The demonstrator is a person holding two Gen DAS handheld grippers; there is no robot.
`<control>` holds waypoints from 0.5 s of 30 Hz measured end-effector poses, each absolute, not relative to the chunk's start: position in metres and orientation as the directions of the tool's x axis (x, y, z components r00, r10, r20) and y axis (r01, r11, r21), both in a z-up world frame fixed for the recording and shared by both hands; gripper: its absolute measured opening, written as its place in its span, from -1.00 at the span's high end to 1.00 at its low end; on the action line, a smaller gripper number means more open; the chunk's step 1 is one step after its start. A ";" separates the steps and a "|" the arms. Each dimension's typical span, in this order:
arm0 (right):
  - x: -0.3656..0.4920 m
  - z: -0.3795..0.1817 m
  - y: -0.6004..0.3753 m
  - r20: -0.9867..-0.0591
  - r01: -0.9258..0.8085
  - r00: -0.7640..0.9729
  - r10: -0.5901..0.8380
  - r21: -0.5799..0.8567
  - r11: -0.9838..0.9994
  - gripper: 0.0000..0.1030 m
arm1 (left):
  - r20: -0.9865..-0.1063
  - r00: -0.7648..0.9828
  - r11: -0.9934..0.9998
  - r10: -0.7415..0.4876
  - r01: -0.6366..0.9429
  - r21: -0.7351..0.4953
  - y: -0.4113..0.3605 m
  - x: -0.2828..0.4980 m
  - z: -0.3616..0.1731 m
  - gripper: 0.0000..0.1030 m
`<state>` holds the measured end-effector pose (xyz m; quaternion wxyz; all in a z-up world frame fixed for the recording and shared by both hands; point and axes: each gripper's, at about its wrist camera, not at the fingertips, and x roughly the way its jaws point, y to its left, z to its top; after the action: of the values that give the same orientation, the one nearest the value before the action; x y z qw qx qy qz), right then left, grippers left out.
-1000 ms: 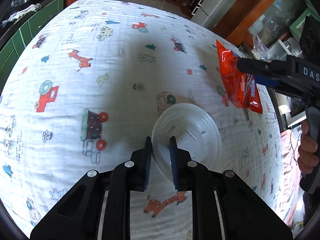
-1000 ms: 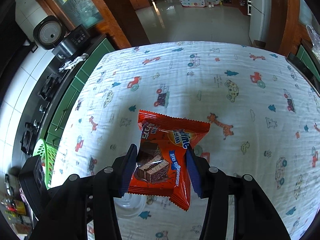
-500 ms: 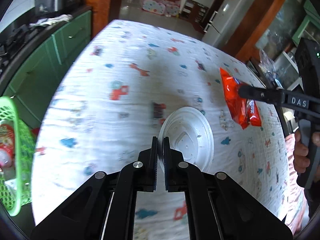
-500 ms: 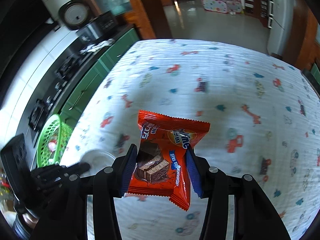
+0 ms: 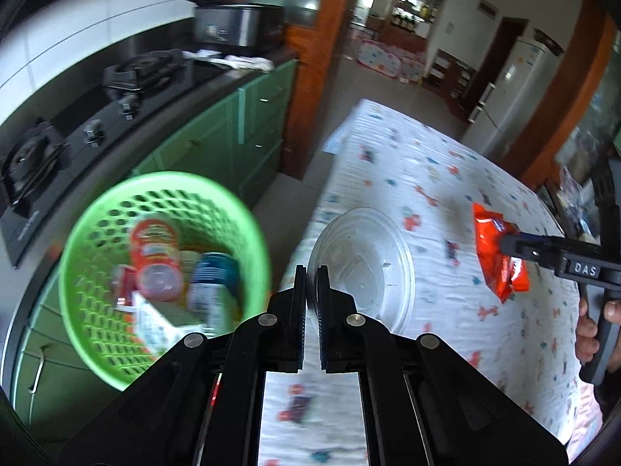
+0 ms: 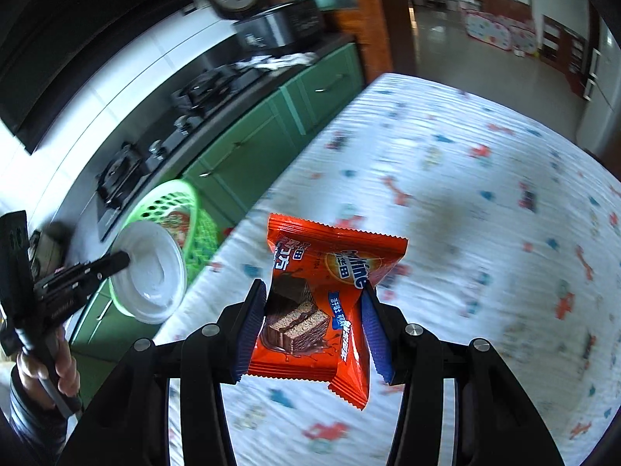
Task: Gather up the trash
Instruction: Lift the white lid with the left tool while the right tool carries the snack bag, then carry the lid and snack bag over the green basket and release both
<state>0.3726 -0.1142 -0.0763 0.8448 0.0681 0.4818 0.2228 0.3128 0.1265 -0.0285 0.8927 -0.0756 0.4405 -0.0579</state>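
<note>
Fingers (image 5: pixel 299 283) of the left gripper (image 5: pixel 310 283) pinch the clear plastic lid (image 5: pixel 365 264) by its rim, nearer the green basket (image 5: pixel 93 310) lying down-left, while the right gripper (image 6: pixel 314 322) clamps the orange snack wrapper (image 6: pixel 322 299) above the surface (image 6: pixel 485 194).

Your left gripper (image 5: pixel 311 272) is angling steeply downward with its jaws pinched nearly together on the rim of the clear plastic lid (image 5: pixel 365 264), holding it edge-on, and in the right wrist view your left hand (image 6: pixel 46 369) is wrapping around the black handle low at the frame's left edge. Your right gripper (image 6: pixel 316 299) is also pointing steeply down, its blue pads (image 6: pixel 252 318) standing partway apart and pressing on both sides of the orange snack wrapper (image 6: pixel 330 272). In the left wrist view your right hand (image 5: pixel 594 330) is gripping its handle at the far right.
</note>
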 end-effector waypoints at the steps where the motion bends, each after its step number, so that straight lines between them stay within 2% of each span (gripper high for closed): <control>1: 0.374 -0.075 -0.103 -0.781 -0.326 0.432 0.451 0.331 0.885 0.08 | -0.777 0.609 0.983 -0.158 0.022 -0.183 0.134 0.311 -0.028 0.92; 7: 0.379 -0.068 -0.042 -0.766 -0.397 0.402 0.502 0.348 0.849 0.08 | -0.788 0.615 0.986 -0.043 -0.103 -0.134 0.199 0.304 -0.029 0.92; 15: 0.383 -0.063 0.030 -0.759 -0.472 0.362 0.541 0.351 0.809 0.08 | -0.816 0.576 0.976 0.045 -0.201 -0.088 0.260 0.299 -0.045 0.92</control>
<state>0.3828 0.0298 -0.0633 0.8243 0.0365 0.4742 0.3070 0.2993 0.2600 -0.0449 0.8836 -0.0856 0.4551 0.0696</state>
